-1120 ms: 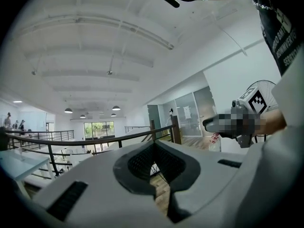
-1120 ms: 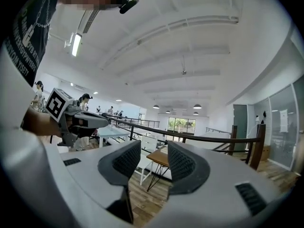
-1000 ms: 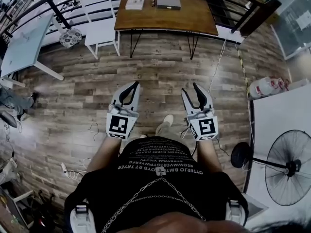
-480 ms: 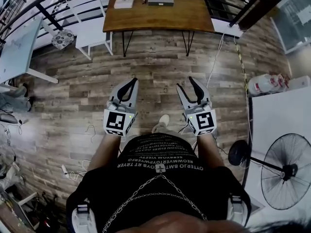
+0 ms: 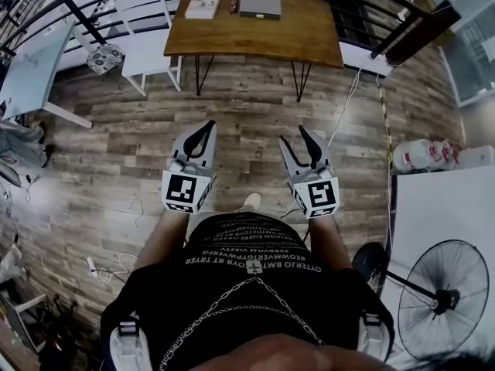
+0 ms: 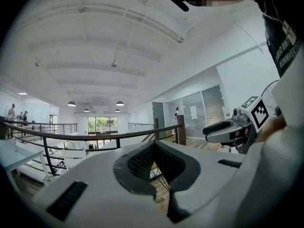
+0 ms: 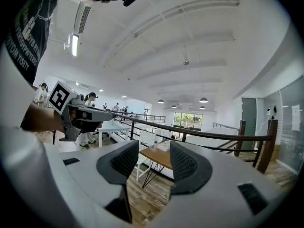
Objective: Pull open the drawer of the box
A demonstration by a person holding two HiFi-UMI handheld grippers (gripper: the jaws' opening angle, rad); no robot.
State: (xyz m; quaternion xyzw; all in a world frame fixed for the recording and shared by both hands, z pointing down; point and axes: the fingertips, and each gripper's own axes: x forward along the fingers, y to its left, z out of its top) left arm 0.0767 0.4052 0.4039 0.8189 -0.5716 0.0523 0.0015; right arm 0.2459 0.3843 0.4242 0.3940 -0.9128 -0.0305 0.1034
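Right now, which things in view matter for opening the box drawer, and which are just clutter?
For the job:
grey box, probably the one with the drawer, though no drawer shows from here
wooden table under it
left gripper
right gripper, jaws apart, empty

Lying about:
white flat item beside the box
white chair
floor fan
floor cables

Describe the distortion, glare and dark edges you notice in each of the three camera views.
Head view: fisheye curves the railing and floorboards, with even light and no harsh shadows. Left gripper view: black vignette in the corners, and the far windows are blown out. Right gripper view: the railing bows, and the strip light flares white.
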